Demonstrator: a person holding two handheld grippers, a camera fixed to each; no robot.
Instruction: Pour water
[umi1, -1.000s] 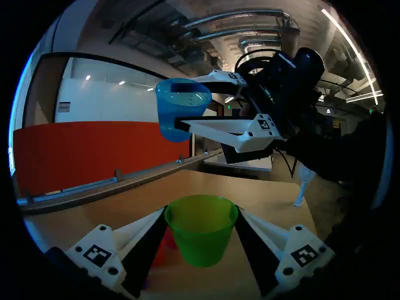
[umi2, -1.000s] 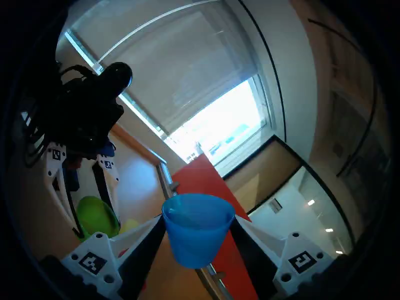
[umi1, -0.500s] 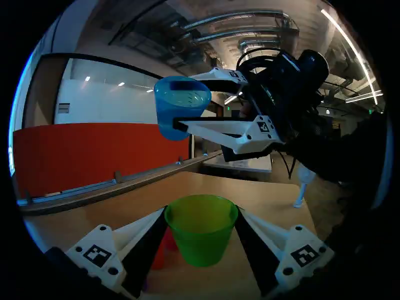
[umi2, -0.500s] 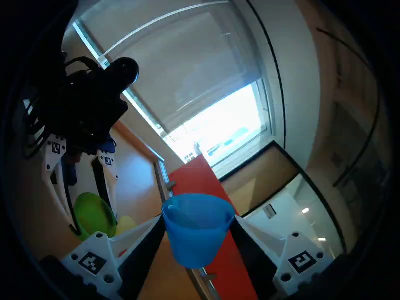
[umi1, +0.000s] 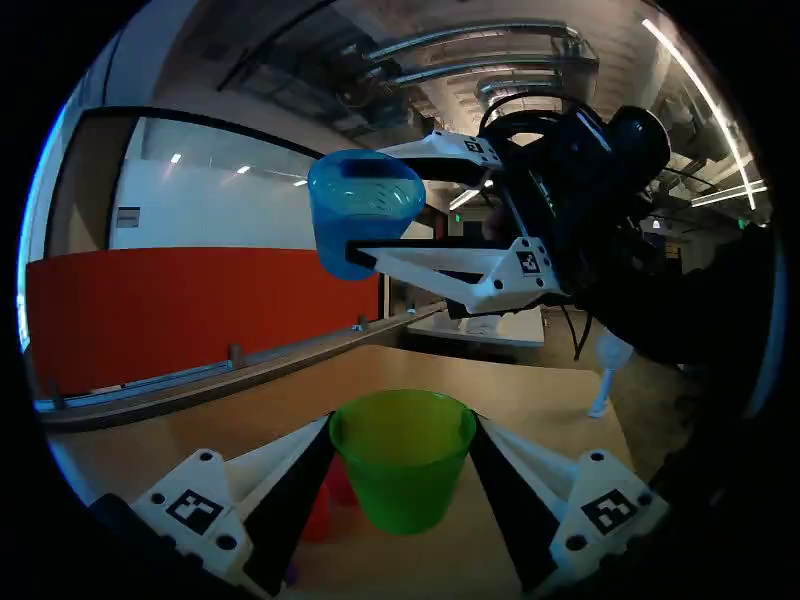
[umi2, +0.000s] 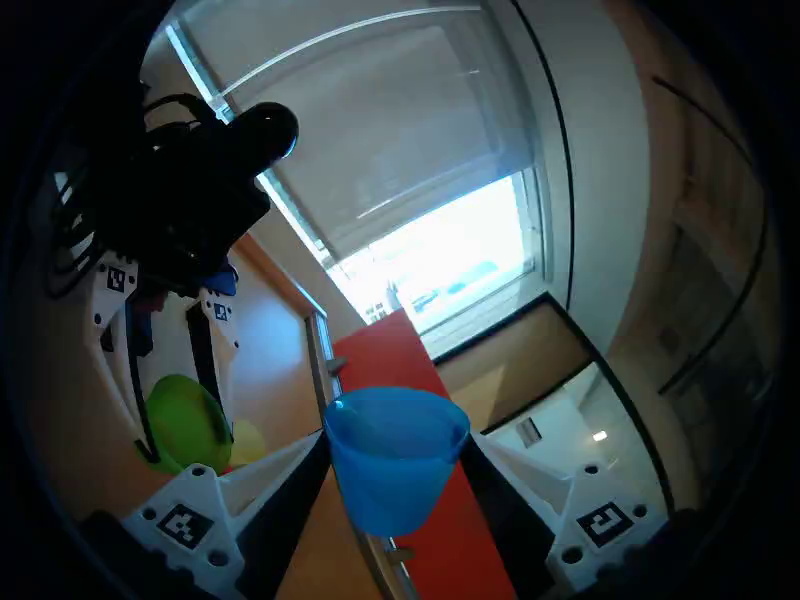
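In the left gripper view my left gripper (umi1: 402, 470) is shut on a green cup (umi1: 403, 455), held upright just above the wooden table (umi1: 540, 395). Above it and a little to the left hangs a blue cup (umi1: 362, 210), tilted, with my right gripper (umi1: 375, 205) shut on it. In the right gripper view the blue cup (umi2: 395, 470) sits between the white fingers of the right gripper (umi2: 396, 480). Far off at the left of that view the green cup (umi2: 180, 420) shows in the left gripper (umi2: 170, 395), seen from its open mouth.
An orange partition (umi1: 190, 310) with a grey rail runs along the table's far edge. Small red cups (umi1: 330, 495) stand on the table behind the green cup. A bright window (umi2: 440, 260) with a blind lies beyond. A dark sleeve (umi1: 680, 310) holds the right gripper.
The right gripper with the blue cup has turned and risen slightly above the green cup. The left gripper and the green cup have stayed still.
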